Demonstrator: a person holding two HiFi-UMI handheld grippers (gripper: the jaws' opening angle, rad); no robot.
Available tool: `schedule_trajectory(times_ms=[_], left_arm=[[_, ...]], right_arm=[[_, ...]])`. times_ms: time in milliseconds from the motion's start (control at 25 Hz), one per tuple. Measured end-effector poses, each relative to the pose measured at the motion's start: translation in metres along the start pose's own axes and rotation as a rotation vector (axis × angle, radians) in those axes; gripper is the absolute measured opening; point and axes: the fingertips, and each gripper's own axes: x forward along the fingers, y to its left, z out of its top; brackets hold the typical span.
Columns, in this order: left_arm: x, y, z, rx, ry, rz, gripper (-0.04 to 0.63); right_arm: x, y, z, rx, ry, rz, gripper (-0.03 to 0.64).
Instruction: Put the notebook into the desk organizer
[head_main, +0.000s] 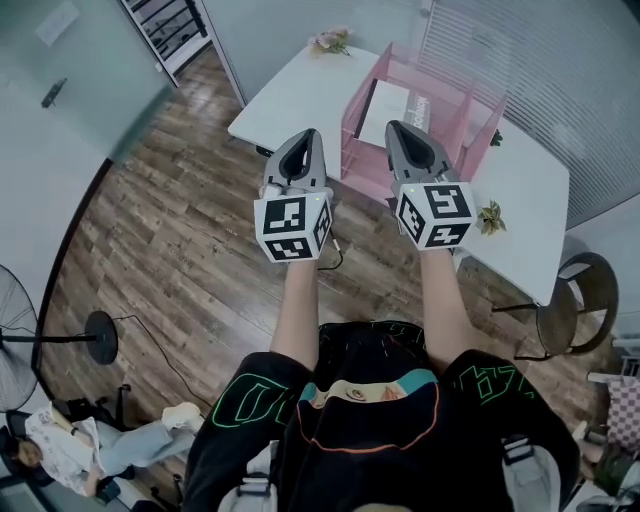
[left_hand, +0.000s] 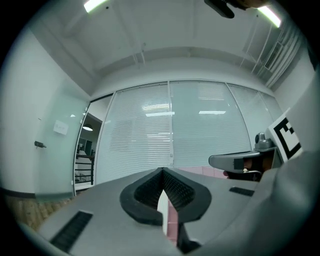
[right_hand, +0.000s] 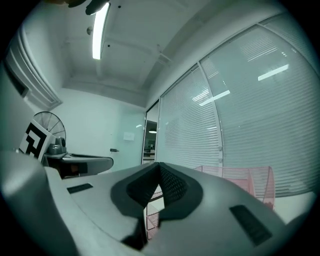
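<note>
From the head view, we see a white table (head_main: 290, 100) at 12 o'clock with a pink desk organizer (head_main: 352, 135) standing on it. A flat white notebook (head_main: 385, 105) looks to lie inside the organizer, near its 9 o'clock wall. The left gripper (head_main: 308, 135) and the right gripper (head_main: 395, 128) are held up side by side over the wood floor and the table edge, both pointing to 12 o'clock. The notebook shows just past the right gripper's tip. A small green plant (head_main: 490, 217) sits on the table at 3 o'clock from the right gripper. In the left gripper view, we see the left gripper's jaws pressed tight together with nothing between them (only a bit of pink and white shows below the tips). The right gripper sticks in at 3 o'clock. In the right gripper view, we see its jaws closed tight too, and they hold nothing. The pink organizer's mesh wall stands at 4 o'clock, in front of a window with blinds (right_hand: 260, 110). The left gripper shows at 9 o'clock.
</note>
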Motion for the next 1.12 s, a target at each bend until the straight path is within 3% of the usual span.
schedule_trajectory(times_ms=[200, 600, 1120], left_arm=[[-0.005, 0.012, -0.002, 0.001, 0.013, 0.063, -0.005], [-0.016, 0.026, -0.007, -0.008, 0.006, 0.108, -0.005], [-0.015, 0.029, -0.011, -0.017, 0.001, 0.109, -0.005]], right_arm=[[-0.001, -0.002, -0.005, -0.02, 0.027, -0.006, 0.002], [-0.004, -0.006, -0.012, -0.024, 0.049, -0.015, 0.002], [0.0, -0.004, -0.016, -0.053, 0.061, 0.004, 0.002]])
